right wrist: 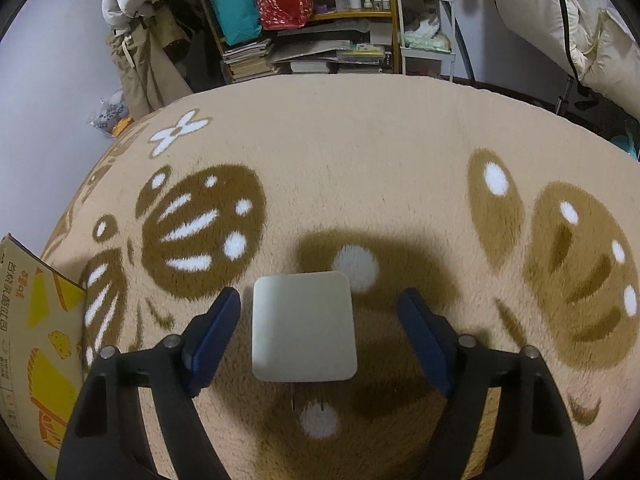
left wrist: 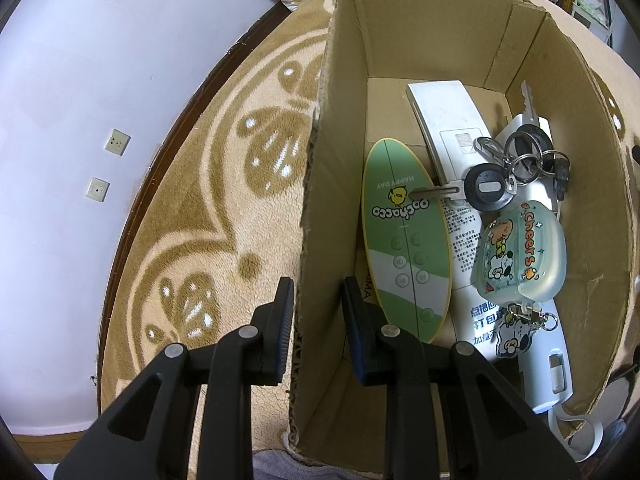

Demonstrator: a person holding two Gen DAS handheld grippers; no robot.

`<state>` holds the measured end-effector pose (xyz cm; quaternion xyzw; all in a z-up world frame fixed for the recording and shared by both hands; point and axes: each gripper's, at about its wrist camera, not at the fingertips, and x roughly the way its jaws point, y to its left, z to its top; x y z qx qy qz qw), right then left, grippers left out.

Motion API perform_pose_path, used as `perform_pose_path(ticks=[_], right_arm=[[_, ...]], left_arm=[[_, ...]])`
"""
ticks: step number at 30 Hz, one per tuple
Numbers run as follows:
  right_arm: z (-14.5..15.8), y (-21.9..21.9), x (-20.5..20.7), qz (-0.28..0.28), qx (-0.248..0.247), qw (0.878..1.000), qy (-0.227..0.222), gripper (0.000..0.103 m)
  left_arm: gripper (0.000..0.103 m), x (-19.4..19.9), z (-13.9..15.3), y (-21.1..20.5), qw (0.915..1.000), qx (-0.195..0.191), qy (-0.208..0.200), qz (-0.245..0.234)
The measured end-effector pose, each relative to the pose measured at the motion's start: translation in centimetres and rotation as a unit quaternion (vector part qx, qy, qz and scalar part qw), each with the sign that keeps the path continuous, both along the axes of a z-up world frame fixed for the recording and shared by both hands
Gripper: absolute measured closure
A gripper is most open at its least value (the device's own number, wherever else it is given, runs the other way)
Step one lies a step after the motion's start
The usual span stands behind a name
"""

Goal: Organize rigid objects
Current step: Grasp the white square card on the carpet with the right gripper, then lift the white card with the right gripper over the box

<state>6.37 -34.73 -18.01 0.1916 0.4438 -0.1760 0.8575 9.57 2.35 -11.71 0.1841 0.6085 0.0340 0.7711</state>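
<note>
A cardboard box stands on the patterned carpet. Inside lie a green oval Pochacco board, a white remote, a bunch of keys, a clear "Cheers" case with a charm and a long white device. My left gripper straddles the box's left wall, one finger outside and one inside, shut on it. In the right wrist view a white square plug adapter sits on the carpet between the spread fingers of my open right gripper, touching neither finger.
A printed leaflet lies under the items in the box. The box's printed outer side shows at the left edge. Beyond the carpet stand shelves with books, bags and a white cart. A wall with sockets runs at the left.
</note>
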Motion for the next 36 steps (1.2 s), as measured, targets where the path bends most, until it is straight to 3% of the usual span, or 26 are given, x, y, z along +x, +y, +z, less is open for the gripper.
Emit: perform_pose_path(ticks=[4, 8, 16, 24, 36], right_arm=[[-0.1, 0.2, -0.1, -0.013, -0.011, 1.0, 0.007, 0.031], [0.0, 0.6, -0.2, -0.022, -0.007, 1.0, 0.004, 0.054], [0.2, 1.7, -0.2, -0.029, -0.037, 0.999, 0.006, 0.055], [1.2, 1.6, -0.4, -0.033, -0.021, 0.999, -0.015, 0.055], [7.2, 4.0, -0.2, 0.006, -0.01, 0.996, -0.084, 0.055]], left_arm=[[0.079, 0.0, -0.1, 0.1, 1.0, 0.0, 0.0, 0.0], [0.079, 0.0, -0.1, 0.0, 1.0, 0.0, 0.0, 0.0], [0.079, 0.0, -0.1, 0.0, 1.0, 0.0, 0.001, 0.001], [0.079, -0.1, -0.1, 0.2, 1.0, 0.002, 0.0, 0.0], [0.079, -0.1, -0.2, 0.1, 1.0, 0.002, 0.001, 0.0]])
